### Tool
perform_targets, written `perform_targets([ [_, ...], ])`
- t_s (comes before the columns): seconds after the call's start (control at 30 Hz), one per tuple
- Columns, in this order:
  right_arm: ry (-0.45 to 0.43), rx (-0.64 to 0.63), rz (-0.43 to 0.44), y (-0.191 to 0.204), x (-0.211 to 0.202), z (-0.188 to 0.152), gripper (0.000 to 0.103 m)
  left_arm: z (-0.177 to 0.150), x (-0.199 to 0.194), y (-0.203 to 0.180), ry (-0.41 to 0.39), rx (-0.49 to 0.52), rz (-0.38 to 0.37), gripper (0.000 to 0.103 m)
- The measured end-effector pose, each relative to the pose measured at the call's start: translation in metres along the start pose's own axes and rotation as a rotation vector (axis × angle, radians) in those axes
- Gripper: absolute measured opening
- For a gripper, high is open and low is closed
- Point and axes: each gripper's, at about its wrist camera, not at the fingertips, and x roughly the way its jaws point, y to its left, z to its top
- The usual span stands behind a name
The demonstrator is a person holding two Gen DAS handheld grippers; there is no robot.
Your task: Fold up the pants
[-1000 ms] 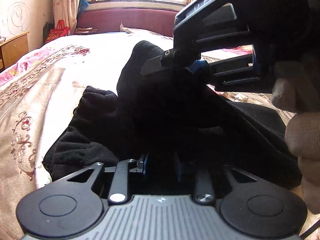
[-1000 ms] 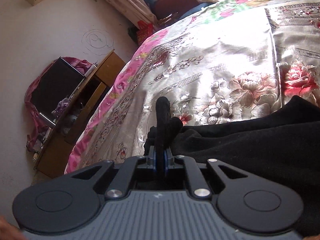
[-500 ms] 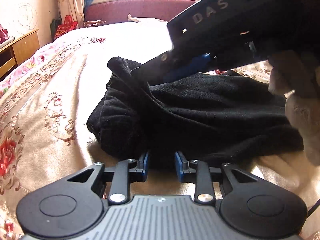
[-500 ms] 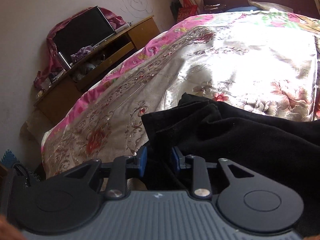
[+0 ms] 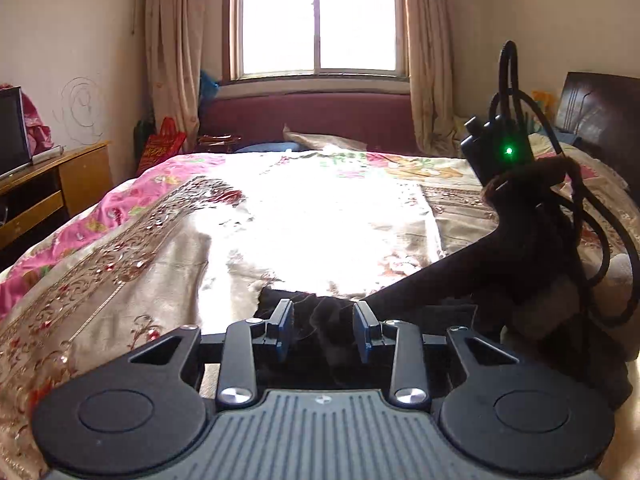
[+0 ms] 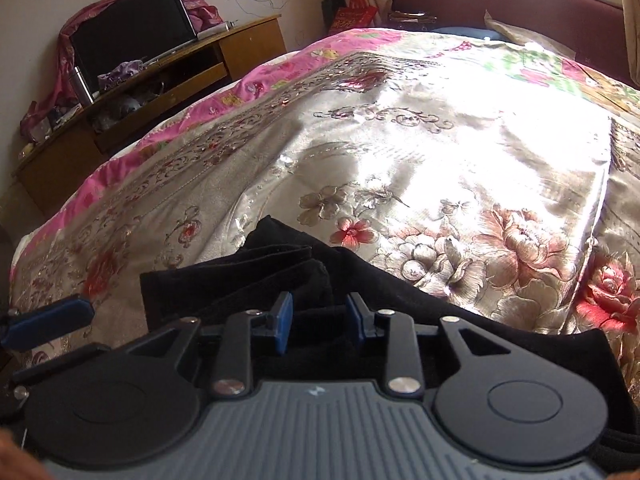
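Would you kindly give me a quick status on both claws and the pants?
Left claw opening, nothing gripped. Right claw open over black fleece pants, bunched on floral satin bedspread. Nothing in the way.

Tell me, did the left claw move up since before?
Yes. The left claw rose and tilted up: the window now fills the top of its view, and the pants sit low.

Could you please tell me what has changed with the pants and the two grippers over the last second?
The right gripper, earlier pinching a raised fold of the black pants, has let go; the fold has dropped flat onto the bedspread. The left gripper has lifted and tilted up towards the window, its jaws opening, cloth between them but ungripped. The pants stay on the bed.
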Motion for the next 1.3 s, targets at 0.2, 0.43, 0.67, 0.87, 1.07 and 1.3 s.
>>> perform_targets([
  [0.2, 0.120, -0.071, -0.089, -0.023, 0.036, 0.008, 0.036, -0.042, 0.062, 0.018, 0.235, -0.040, 0.018, 0.042],
  [0.43, 0.077, -0.081, -0.037, -0.009, 0.025, 0.020, 0.039, -0.052, 0.033, 0.005, 0.251, -0.010, 0.077, 0.037],
  [0.67, 0.136, -0.156, 0.063, 0.010, 0.024, 0.024, 0.047, -0.051, 0.034, 0.003, 0.239, -0.010, 0.076, 0.040],
  [0.87, 0.183, -0.121, 0.126, 0.011, 0.041, 0.026, 0.008, -0.047, 0.028, 0.007, 0.212, -0.021, 0.068, 0.040],
  [1.07, 0.068, -0.117, 0.187, 0.029, 0.015, 0.050, 0.005, -0.032, 0.010, 0.012, 0.120, -0.043, 0.110, 0.041],
  [1.3, 0.137, -0.190, 0.140, 0.049, 0.072, 0.036, 0.006, -0.039, 0.043, -0.002, 0.184, 0.033, 0.118, 0.043],
])
